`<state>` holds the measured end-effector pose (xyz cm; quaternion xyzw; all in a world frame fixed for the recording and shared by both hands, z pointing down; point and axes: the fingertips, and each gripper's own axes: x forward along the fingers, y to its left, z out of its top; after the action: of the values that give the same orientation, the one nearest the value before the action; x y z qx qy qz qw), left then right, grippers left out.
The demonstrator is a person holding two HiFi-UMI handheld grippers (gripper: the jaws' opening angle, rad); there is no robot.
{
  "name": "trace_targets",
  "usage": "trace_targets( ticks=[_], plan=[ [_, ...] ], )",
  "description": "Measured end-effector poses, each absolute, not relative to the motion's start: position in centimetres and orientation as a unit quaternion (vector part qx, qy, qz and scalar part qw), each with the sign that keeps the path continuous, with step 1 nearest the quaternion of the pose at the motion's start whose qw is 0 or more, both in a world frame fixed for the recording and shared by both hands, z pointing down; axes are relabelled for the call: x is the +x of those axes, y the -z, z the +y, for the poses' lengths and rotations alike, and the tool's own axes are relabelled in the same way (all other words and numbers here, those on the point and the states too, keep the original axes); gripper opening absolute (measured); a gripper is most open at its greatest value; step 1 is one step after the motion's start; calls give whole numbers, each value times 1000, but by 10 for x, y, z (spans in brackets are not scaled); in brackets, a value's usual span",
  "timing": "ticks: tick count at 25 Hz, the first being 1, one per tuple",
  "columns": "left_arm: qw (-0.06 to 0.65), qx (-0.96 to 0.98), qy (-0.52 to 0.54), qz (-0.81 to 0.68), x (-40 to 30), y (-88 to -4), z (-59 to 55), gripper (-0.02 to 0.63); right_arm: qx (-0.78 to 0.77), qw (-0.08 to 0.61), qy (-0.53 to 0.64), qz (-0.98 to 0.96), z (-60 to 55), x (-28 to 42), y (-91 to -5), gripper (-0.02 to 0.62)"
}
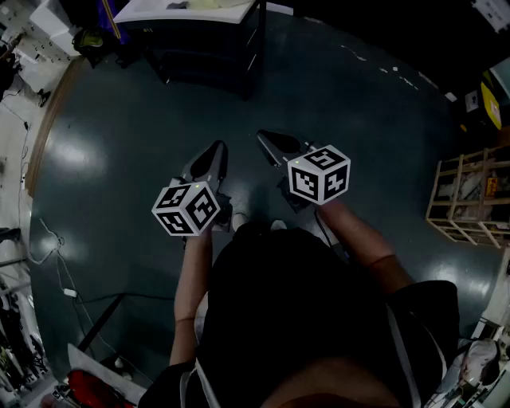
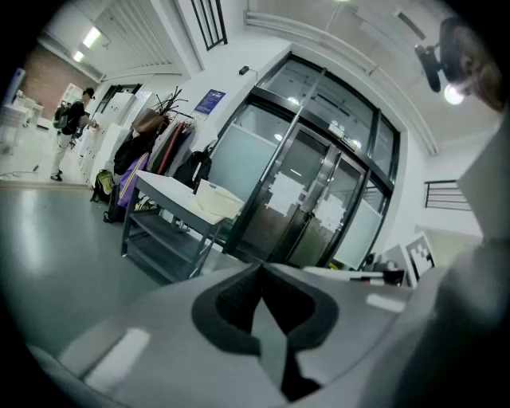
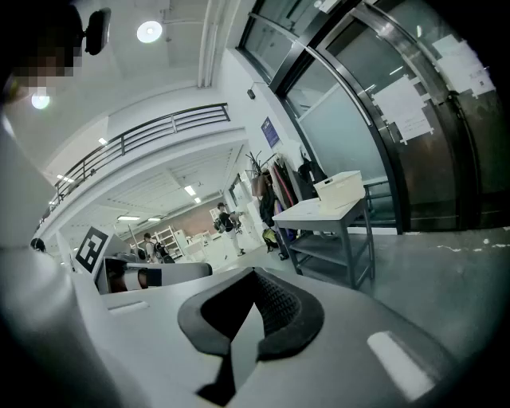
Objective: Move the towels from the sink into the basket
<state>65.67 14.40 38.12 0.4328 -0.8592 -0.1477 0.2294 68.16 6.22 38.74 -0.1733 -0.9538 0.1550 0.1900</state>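
Two grippers are held out over a dark grey floor (image 1: 119, 143) in the middle of the head view. The left gripper (image 1: 217, 150) sits left of centre and the right gripper (image 1: 267, 137) just right of it, both angled towards the top of the frame. Each carries one marker cube: the left cube (image 1: 187, 209) is lower and the right cube (image 1: 319, 174) slightly higher, so there are two cubes in all.

In the left gripper view the left gripper (image 2: 261, 267) has its two dark pads pressed together at the tips, with nothing between them. In the right gripper view the right gripper (image 3: 255, 272) is the same: jaws closed tip to tip and empty.

One grey table (image 1: 191, 12) stands at the top edge of the head view. It appears at centre left in the left gripper view (image 2: 171, 191) and at centre right in the right gripper view (image 3: 319, 211). One pale tub (image 2: 217, 201) sits on top of it. Whether this tub (image 3: 339, 189) is the sink or the basket cannot be told, and the towels cannot be made out in any view.

One wooden rack (image 1: 470, 195) stands at the right edge of the head view. One person (image 2: 72, 119) stands far off at the upper left of the left gripper view. Two people (image 3: 225, 219) (image 3: 147, 239) are small in the distance in the right gripper view.
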Motion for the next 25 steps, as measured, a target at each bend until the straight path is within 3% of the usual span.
trace_targets(
  ticks=[25],
  plan=[
    [240, 440, 131, -855, 596, -396, 196, 8, -176, 214, -161, -947, 116, 615, -402, -2]
  ],
)
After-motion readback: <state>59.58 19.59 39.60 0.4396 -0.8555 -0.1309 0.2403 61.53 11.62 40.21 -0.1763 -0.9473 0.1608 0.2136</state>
